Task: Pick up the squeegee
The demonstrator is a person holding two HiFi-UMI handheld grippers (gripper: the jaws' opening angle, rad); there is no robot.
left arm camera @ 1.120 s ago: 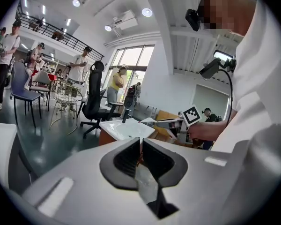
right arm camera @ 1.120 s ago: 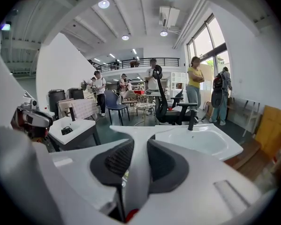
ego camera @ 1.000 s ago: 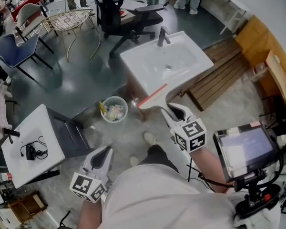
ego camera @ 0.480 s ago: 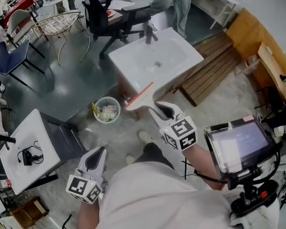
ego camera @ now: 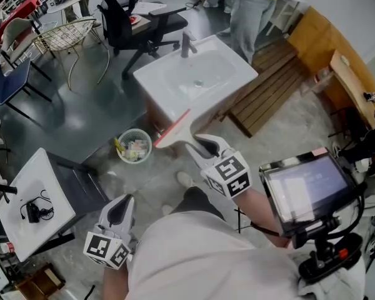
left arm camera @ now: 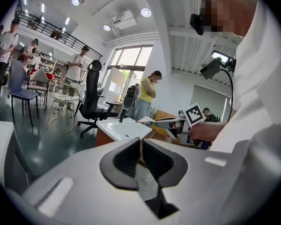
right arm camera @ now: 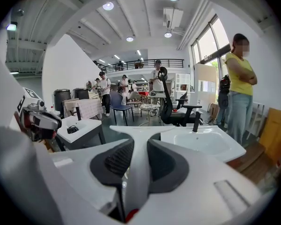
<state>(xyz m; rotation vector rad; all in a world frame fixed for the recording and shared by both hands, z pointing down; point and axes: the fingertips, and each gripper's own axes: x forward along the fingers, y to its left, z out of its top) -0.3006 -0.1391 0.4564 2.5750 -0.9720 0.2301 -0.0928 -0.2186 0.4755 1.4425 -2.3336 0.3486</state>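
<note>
The squeegee (ego camera: 174, 130), a white handle with a red-edged blade, hangs in the air in front of the white sink (ego camera: 155, 83). My right gripper (ego camera: 200, 146) is shut on its handle. In the right gripper view the white handle (right arm camera: 138, 161) is pinched between the dark pads, and the blade lies crosswise ahead of them. My left gripper (ego camera: 120, 212) hangs low at the left over the floor, with its jaws together and nothing in them. In the left gripper view its pads (left arm camera: 131, 157) meet, and the squeegee (left arm camera: 147, 120) shows beyond them.
A wastebasket (ego camera: 132, 145) stands on the floor left of the sink. A small white table (ego camera: 25, 195) is at the far left, and a screen on a stand (ego camera: 303, 189) at the right. Wooden pallets (ego camera: 269, 86), an office chair (ego camera: 137, 17) and a standing person (ego camera: 250, 11) lie beyond.
The right gripper keeps its hold on the squeegee, and both grippers stay nearly still. A person in a yellow top has walked up behind the sink.
</note>
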